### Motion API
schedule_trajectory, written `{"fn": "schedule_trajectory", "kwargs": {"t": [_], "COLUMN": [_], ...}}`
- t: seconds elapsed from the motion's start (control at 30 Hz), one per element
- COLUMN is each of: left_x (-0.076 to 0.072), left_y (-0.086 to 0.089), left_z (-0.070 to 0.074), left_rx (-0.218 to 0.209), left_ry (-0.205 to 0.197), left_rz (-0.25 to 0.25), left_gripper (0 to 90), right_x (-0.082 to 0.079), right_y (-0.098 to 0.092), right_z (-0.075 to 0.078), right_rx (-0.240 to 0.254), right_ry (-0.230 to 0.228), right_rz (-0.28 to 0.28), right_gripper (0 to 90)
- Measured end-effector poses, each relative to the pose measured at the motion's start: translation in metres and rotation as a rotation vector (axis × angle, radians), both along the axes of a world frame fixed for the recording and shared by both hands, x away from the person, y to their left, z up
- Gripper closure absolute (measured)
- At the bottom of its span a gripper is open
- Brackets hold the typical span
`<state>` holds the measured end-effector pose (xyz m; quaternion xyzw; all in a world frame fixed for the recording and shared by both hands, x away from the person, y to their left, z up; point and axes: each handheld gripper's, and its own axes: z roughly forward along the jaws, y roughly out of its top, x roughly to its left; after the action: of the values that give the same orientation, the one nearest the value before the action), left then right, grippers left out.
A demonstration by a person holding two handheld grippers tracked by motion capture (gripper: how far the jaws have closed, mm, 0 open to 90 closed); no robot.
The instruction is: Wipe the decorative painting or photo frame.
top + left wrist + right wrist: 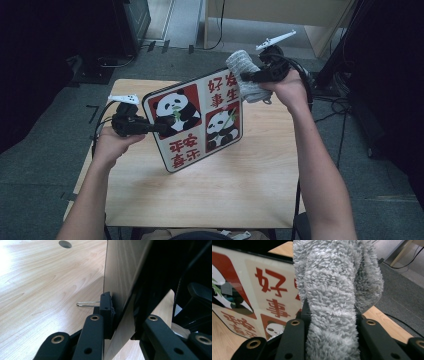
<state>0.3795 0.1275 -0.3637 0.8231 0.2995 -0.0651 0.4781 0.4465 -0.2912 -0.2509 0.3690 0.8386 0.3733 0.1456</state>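
A panda picture board [197, 120] with red characters is held tilted above the wooden table [240, 185]. My left gripper [157, 127] is shut on the board's left edge. In the left gripper view the board [125, 277] stands edge-on between the jaws of the left gripper [122, 312]. My right gripper [247, 77] is shut on a grey fluffy cloth [245, 75] at the board's upper right corner. In the right gripper view the cloth [332, 290] bulges up between the jaws of the right gripper [330, 312], with the board [249, 277] just behind it at the left.
A thin metal wire [86, 304] lies on the table near the left jaw, and a round hole [65, 243] is farther off. Grey carpet surrounds the table. Dark furniture [130, 25] stands at the back left and a pale desk [280, 15] behind.
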Motion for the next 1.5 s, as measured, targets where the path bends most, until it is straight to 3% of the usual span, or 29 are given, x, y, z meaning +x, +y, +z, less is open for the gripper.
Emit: {"fn": "schedule_trajectory", "kwargs": {"t": [0.4,0.67,1.5], "left_x": [0.0,-0.001,0.0], "left_y": [0.0,0.0,0.002], "left_z": [0.0,0.0,-0.001], "left_rx": [-0.003,0.001,-0.007], "left_ry": [0.023,0.014,-0.001], "left_rz": [0.023,0.019,-0.011], "left_gripper": [78.2,78.4,78.4], "right_x": [-0.01,-0.016,-0.022], "right_y": [-0.002,-0.001,-0.005], "right_z": [-0.015,-0.024,-0.056], "right_rx": [0.009,-0.035,-0.021], "right_ry": [0.011,0.027,0.06], "right_rz": [0.001,0.013,0.018], "right_gripper": [68.7,68.7,68.1]}}
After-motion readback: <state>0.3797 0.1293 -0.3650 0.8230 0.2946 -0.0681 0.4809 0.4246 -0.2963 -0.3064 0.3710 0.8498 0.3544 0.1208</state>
